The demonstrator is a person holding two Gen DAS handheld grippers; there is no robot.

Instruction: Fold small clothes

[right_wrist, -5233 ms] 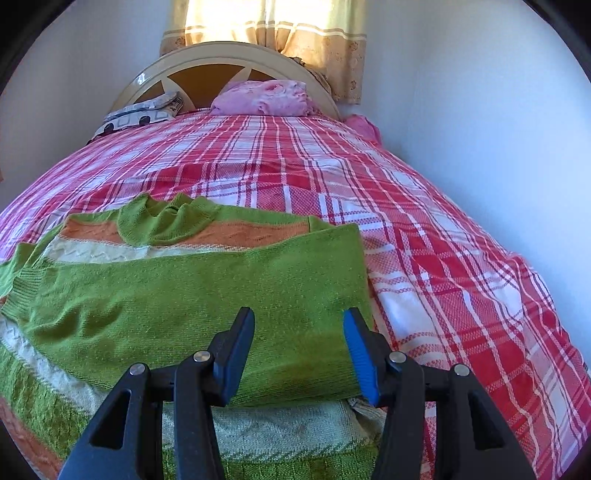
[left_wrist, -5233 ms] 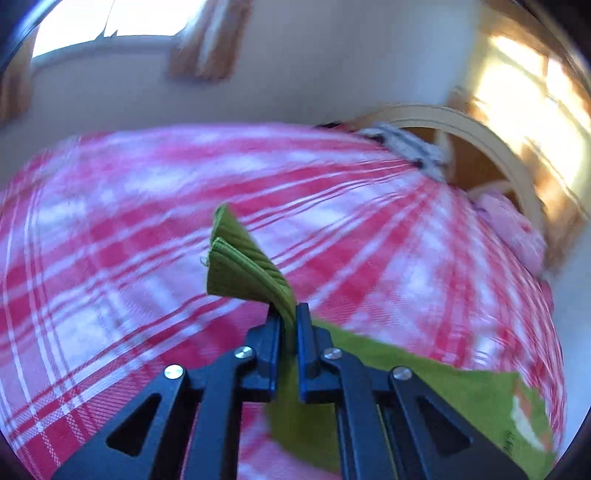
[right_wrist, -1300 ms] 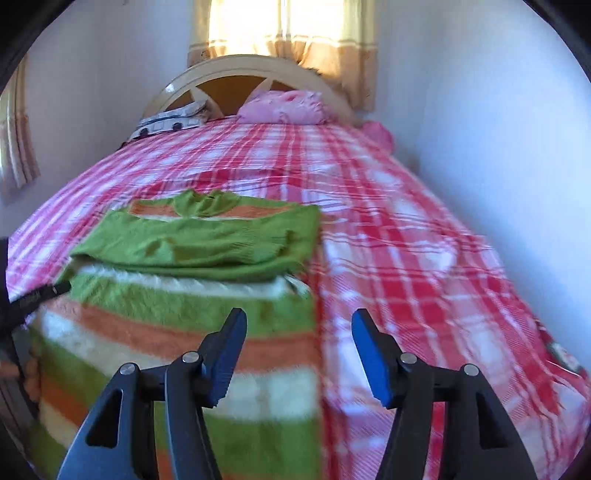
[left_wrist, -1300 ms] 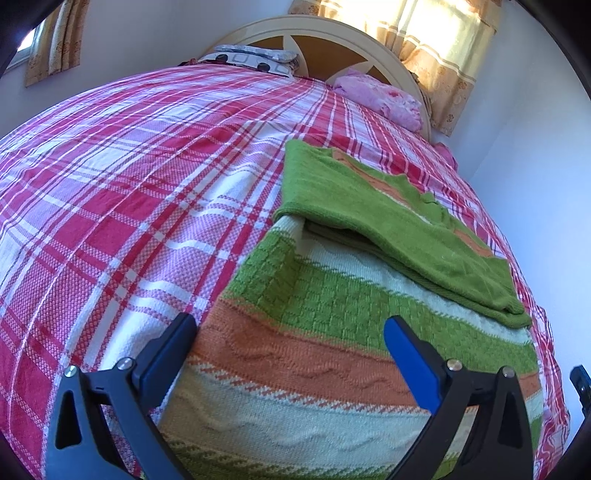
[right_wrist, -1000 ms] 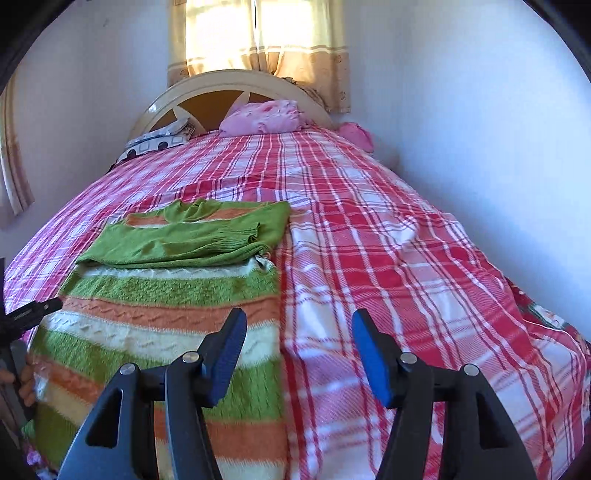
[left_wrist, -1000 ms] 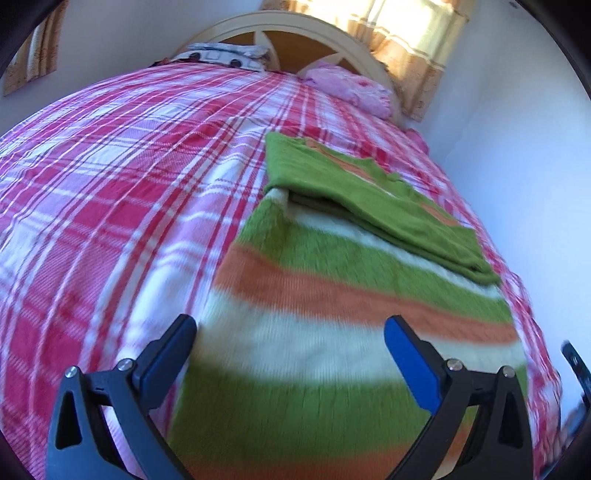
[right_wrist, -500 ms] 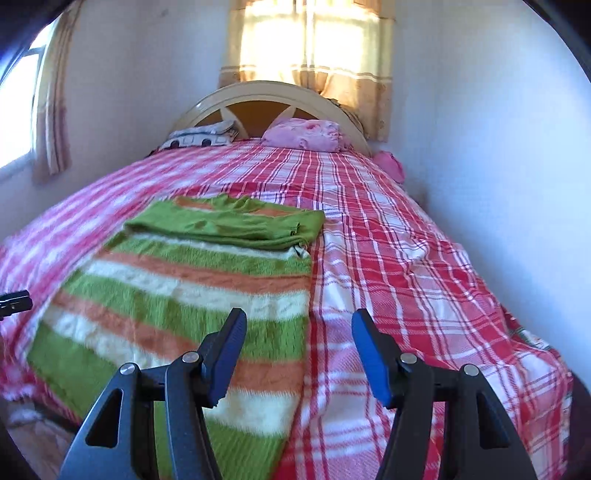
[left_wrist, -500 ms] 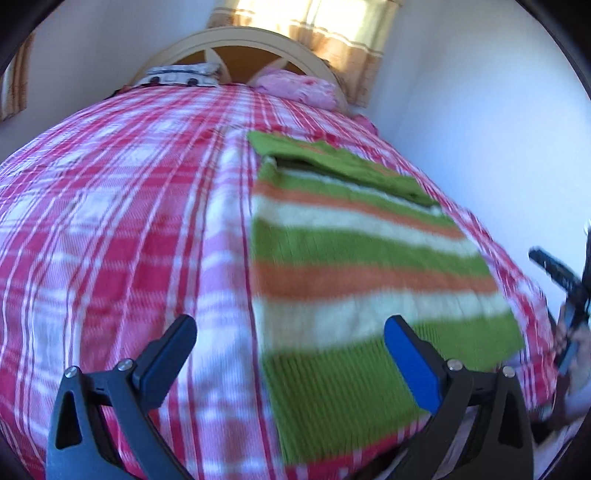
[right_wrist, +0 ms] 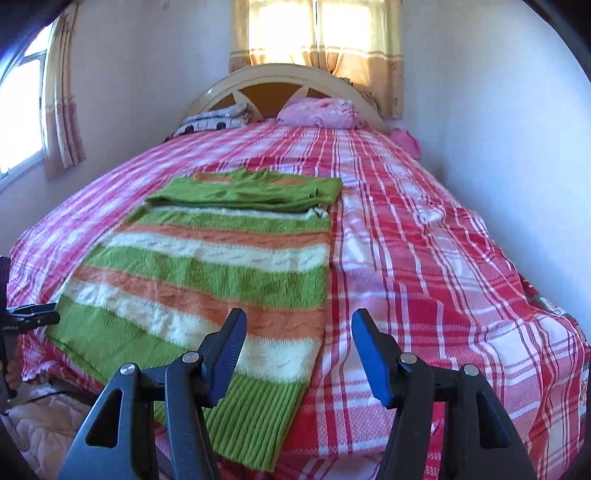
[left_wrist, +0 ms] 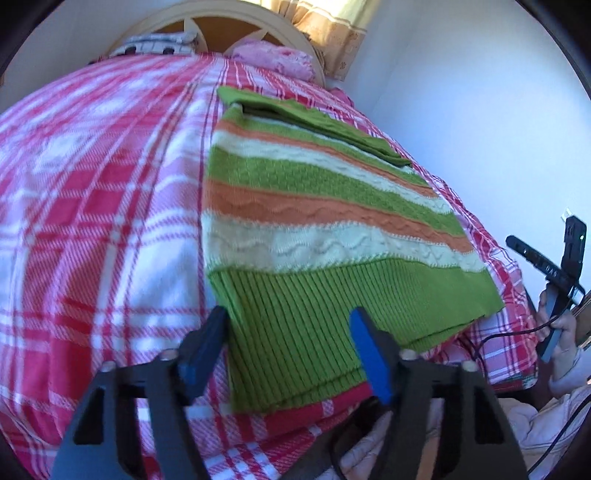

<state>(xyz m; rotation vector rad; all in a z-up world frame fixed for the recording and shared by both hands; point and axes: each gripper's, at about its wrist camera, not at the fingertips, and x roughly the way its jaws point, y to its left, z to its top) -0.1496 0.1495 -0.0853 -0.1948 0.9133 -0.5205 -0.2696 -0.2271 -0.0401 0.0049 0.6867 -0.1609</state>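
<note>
- Left wrist view: the left gripper is seen pointing down at the ribbed green hem of a striped knitted sweater. Its jaws have just been closing yet stand apart; the hem's near left corner lies between and below the fingers, and no pad is seen pressing on it, so nothing is grasped.
- The sweater is laid flat on a red-and-white plaid bedspread, running from just ahead of the fingertips away toward the headboard. The sleeves are folded across its far end.
- To the right of the tool, the right gripper is seen edge-on with the person's hand on its grip; a cable hangs below it.
- Right wrist view: the right gripper is held with jaws apart and empty. The hem's right corner lies below and just left of centre between the fingers; the sweater's right edge runs forward from there.
- Beyond the sweater, a pink pillow and a patterned pillow rest against the headboard, with curtains behind.
- At the far left of this tool, the left gripper is partly seen at the bed's edge.
</note>
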